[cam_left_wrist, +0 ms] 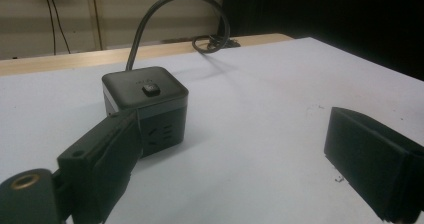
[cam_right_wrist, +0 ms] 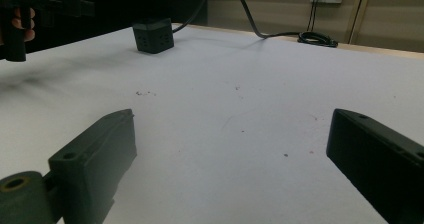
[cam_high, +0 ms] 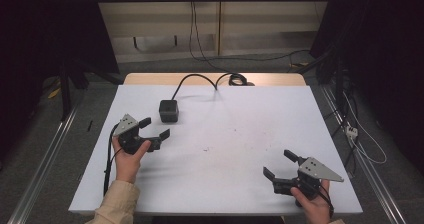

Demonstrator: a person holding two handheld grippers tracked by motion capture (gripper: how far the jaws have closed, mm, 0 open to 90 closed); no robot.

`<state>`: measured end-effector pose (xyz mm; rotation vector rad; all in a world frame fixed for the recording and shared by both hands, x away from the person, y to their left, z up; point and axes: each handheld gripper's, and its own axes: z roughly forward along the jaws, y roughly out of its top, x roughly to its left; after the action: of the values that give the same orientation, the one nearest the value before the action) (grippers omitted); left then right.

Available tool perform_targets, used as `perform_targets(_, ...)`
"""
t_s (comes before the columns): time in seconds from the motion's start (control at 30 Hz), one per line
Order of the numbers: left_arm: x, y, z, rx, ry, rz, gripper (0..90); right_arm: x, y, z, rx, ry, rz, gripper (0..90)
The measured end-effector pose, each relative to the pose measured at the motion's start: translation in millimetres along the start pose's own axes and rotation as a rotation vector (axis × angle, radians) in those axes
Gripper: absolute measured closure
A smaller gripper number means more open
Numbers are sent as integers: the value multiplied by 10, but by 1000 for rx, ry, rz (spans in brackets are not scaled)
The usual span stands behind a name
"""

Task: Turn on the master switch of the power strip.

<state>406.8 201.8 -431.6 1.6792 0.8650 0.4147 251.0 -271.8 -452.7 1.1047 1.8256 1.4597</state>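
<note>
A black cube socket (cam_high: pixel 168 110) with a thick black cable (cam_high: pixel 200 79) stands on the white table (cam_high: pixel 240 124) at the back left. My left gripper (cam_high: pixel 154 128) is open just left of and in front of the cube. In the left gripper view the cube (cam_left_wrist: pixel 145 104) sits right behind the left jaw, with a small button on its top. My right gripper (cam_high: pixel 281 165) is open near the front right edge, with nothing between its jaws. The right gripper view shows the cube (cam_right_wrist: pixel 153 35) far off, and the other hand with its gripper (cam_right_wrist: pixel 30 9) at the top left.
The cable coils (cam_high: pixel 237 79) at the table's far edge. More cords (cam_high: pixel 360 134) and a plug lie on the floor to the right. A metal rail (cam_high: pixel 45 159) runs along the floor on the left. Small dark specks (cam_high: pixel 205 149) mark the table's middle.
</note>
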Motion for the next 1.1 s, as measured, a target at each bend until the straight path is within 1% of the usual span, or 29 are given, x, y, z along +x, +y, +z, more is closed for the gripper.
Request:
perform_targets(0.1, 24, 11, 19, 8, 11, 6, 107, -2, -3, 1, 2, -1, 2, 53)
perform_targets(0.17, 32, 26, 36, 3, 14, 1, 109, -3, -2, 2, 1, 0, 1, 53)
perform_targets(0.37, 47, 106, 77, 3, 24, 15, 132, 0, 0, 4, 1, 4, -1, 54)
perform_targets(0.5, 59, 135, 109, 12, 30, 26, 147, 3, 1, 3, 0, 6, 1, 54)
perform_targets(0.7, 52, 181, 162, 11, 32, 35, 196, -2, 2, 1, -1, 8, -2, 54)
perform_targets(0.77, 63, 181, 179, 8, 27, 27, 207, -1, 2, 0, -2, 9, -2, 54)
perform_targets(0.83, 72, 170, 198, 12, 37, 25, 234, 1, 4, 0, -3, 10, -3, 54)
perform_targets(1.0, 106, 144, 233, 23, 41, 27, 267, 1, 4, -2, -3, 12, -4, 54)
perform_targets(1.1, 116, 132, 258, 27, 46, 24, 313, 0, 5, -2, -4, 13, -4, 54)
